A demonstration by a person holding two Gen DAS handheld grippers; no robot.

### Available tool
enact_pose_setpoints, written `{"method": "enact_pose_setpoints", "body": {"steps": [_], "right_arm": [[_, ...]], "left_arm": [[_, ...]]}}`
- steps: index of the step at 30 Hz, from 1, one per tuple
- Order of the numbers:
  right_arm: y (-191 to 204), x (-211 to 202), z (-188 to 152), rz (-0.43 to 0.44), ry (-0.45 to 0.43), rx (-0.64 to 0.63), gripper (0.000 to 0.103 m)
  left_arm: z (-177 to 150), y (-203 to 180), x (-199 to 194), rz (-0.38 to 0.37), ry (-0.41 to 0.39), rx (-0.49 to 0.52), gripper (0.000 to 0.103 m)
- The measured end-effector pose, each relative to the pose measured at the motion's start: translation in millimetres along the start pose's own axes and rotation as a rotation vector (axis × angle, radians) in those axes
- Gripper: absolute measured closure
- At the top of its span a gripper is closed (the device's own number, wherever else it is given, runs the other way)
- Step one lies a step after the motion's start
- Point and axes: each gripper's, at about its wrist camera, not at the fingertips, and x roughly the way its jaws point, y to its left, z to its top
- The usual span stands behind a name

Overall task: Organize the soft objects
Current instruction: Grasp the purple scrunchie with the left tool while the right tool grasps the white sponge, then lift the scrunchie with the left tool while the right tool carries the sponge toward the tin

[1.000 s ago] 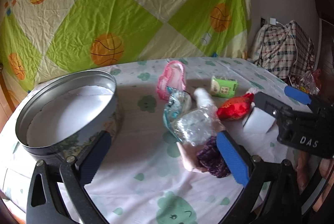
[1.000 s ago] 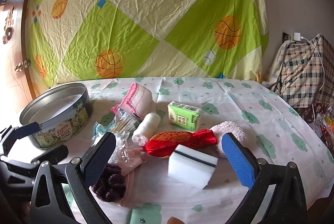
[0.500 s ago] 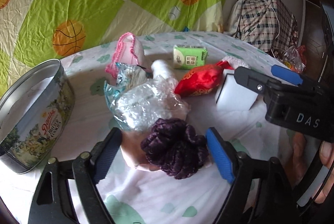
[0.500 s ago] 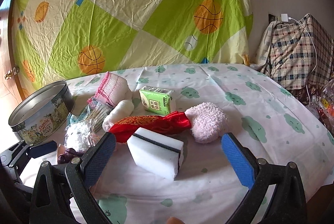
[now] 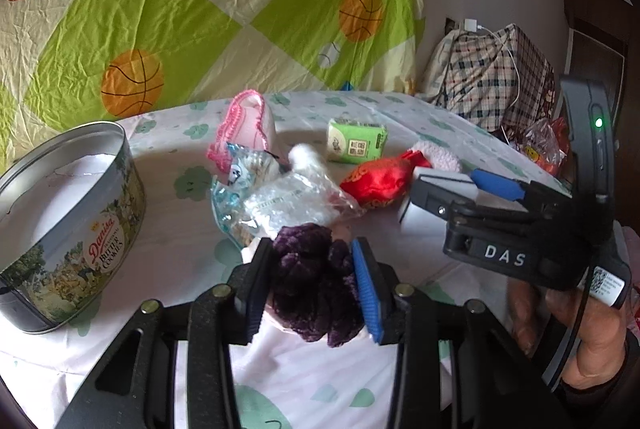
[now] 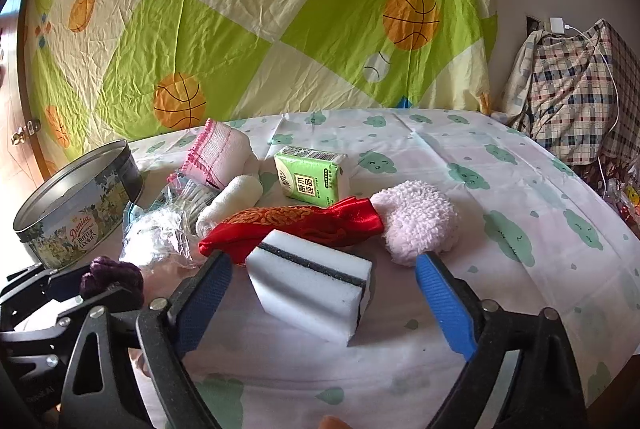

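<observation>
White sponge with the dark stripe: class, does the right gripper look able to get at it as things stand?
Probably yes. The white sponge lies between the closing fingers of the right gripper, nothing on top; the red pouch only lies behind it.

Setting: a lived-in home room, likely a bedroom. You face a bedsheet (image 6: 256, 9) with basketball print, hung as a backdrop across the upper frame. Below it, a table cloth (image 6: 500, 181) with green cloud faces fills the centre. At right, a plaid bundle (image 6: 576, 93) sits against the wall, a white charger (image 6: 557, 25) plugged in above it. At far left, a wooden door (image 6: 16, 133) with brass handle. At left on the cloth, a butter cookie tin (image 5: 68, 221).
</observation>
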Motion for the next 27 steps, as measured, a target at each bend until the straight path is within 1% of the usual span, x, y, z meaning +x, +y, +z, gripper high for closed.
{"method": "enact_pose_setpoints", "body": {"steps": [2, 3, 4, 6, 7, 11, 15, 19, 23, 27], "right_arm": [[0.7, 2.8, -1.0, -0.004, 0.017, -0.002, 0.014], [1.2, 4.3, -1.3, -0.004, 0.026, -0.003, 0.016], [1.4, 5.6, -2.0, -0.004, 0.03, -0.006, 0.02], [0.7, 5.6, -3.1, 0.012, 0.025, -0.005, 0.043], [0.2, 5.1, -3.2, 0.026, 0.019, -0.002, 0.044], [-0.6, 1.6, -2.8, 0.052, -0.004, 0.006, 0.047], [-3.7, -7.3, -0.7, 0.067, -0.058, 0.032, 0.048], [-4.8, -16.0, 2.4, 0.072, -0.104, 0.043, 0.048], [-5.1, -19.3, 4.0, 0.085, -0.125, 0.046, 0.048], [-6.1, -23.2, 3.7, 0.097, -0.153, 0.055, 0.048]], "left_arm": [[2.6, 2.8, -5.3, 0.009, -0.032, -0.004, 0.064], [3.2, 4.7, -7.3, 0.012, -0.045, -0.008, 0.064], [3.9, 6.4, -8.8, 0.016, -0.055, -0.015, 0.064], [4.8, 11.4, -9.9, 0.017, -0.063, -0.028, 0.064], [5.2, 13.5, -10.0, 0.019, -0.066, -0.037, 0.064], [6.6, 21.5, -16.8, 0.008, -0.102, -0.07, 0.064], [9.6, 26.7, -24.3, 0.002, -0.142, -0.09, 0.064], [11.3, 33.7, -23.8, -0.012, -0.143, -0.112, 0.064], [15.1, 43.5, -26.5, -0.059, -0.147, -0.15, 0.064], [22.4, 50.3, -29.7, -0.088, -0.156, -0.171, 0.064]]}}
